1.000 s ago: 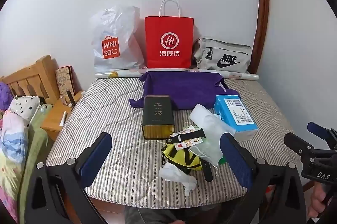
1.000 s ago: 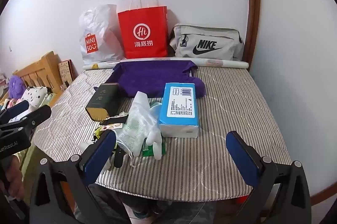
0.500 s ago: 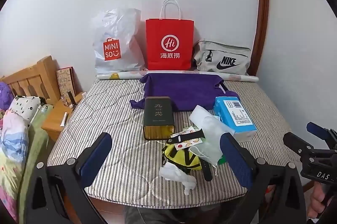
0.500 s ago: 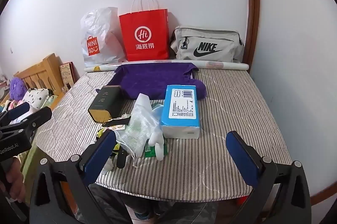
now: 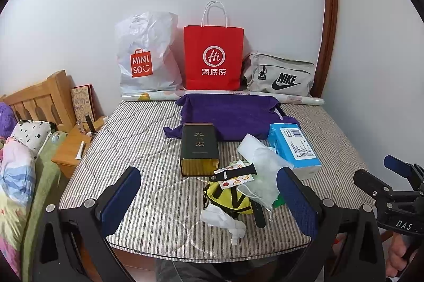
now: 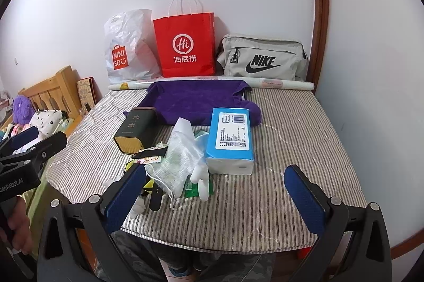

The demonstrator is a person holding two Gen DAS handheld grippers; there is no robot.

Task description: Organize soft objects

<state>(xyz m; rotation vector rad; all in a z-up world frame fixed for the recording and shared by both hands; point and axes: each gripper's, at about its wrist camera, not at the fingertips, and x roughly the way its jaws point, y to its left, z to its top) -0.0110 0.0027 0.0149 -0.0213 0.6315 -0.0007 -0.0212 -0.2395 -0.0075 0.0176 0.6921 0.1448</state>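
A pile lies on the striped mattress (image 5: 132, 149): a purple cloth (image 5: 230, 115), a blue tissue pack (image 5: 294, 149), a white mesh pouch (image 5: 262, 170), a yellow pouch (image 5: 228, 198), a crumpled white tissue (image 5: 220, 218), a black watch strap (image 5: 233, 172) and a dark tin box (image 5: 198, 147). My left gripper (image 5: 209, 202) is open and empty, held back from the near edge in front of the pile. My right gripper (image 6: 214, 194) is open and empty, to the right of the pile, facing the tissue pack (image 6: 230, 139) and purple cloth (image 6: 196, 99).
A white MINISO bag (image 5: 145, 54), a red paper bag (image 5: 213, 59) and a grey Nike bag (image 5: 278, 75) stand against the back wall, with a paper roll (image 5: 299, 98) before them. A wooden headboard (image 5: 39, 99) and bedding lie to the left.
Both grippers have drawn slightly back and tilted up; the scene sits a little lower in both views. Nothing on the mattress has moved.
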